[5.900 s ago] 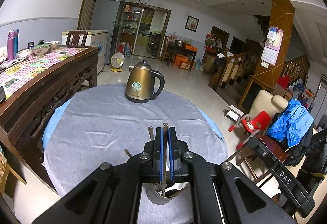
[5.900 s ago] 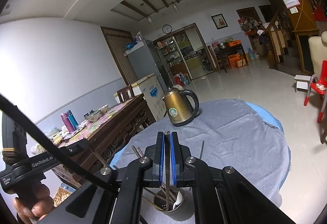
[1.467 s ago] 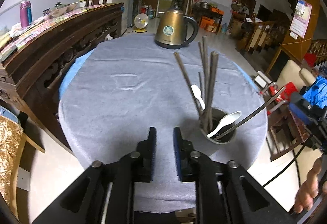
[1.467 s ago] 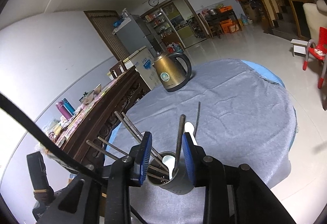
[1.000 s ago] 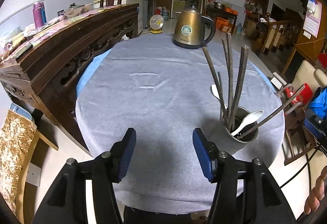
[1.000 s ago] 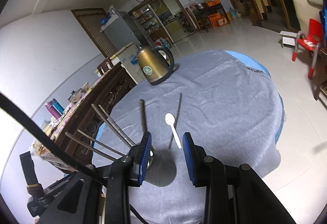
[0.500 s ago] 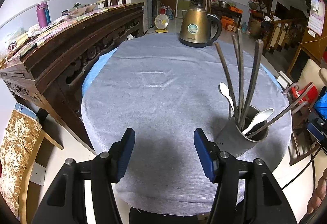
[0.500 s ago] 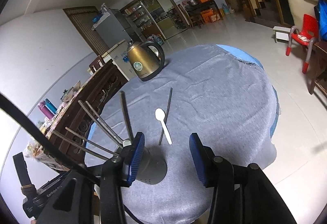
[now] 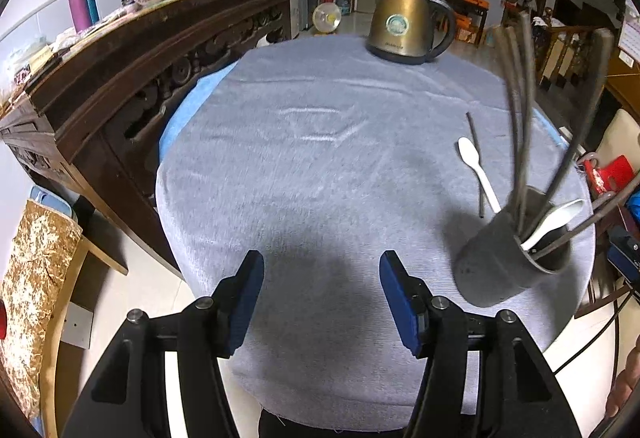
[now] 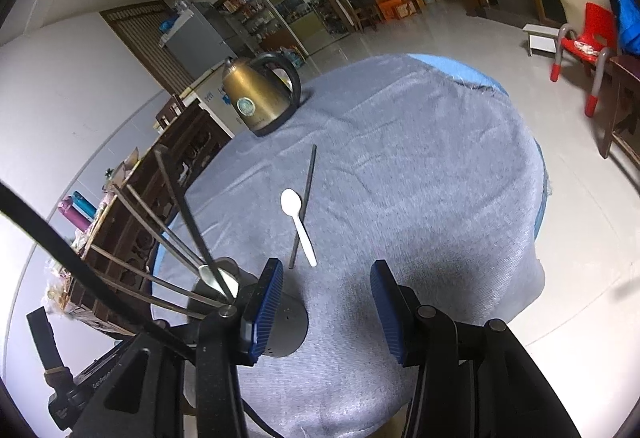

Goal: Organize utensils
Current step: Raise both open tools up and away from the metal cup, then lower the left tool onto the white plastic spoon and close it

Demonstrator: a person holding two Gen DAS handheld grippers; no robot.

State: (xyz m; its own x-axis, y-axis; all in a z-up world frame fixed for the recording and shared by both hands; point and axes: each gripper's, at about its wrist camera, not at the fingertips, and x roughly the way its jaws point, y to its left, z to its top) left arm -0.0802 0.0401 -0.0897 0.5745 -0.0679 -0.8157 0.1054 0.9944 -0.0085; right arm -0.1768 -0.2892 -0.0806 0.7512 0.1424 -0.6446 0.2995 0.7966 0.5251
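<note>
Left gripper [image 9: 321, 292] fingers wide apart, empty, right gripper [image 10: 327, 296] likewise

A matt grey cloth [image 9: 320, 166] with a fine woven texture covers the counter. The kettle [image 9: 404, 24] is glossy bronze metal with a black plastic handle. The utensil holder [image 9: 504, 262] looks like dull grey metal. The loose spoon [image 10: 298, 218] is smooth white plastic. The sideboard [image 9: 132, 58] is dark carved wood.
</note>
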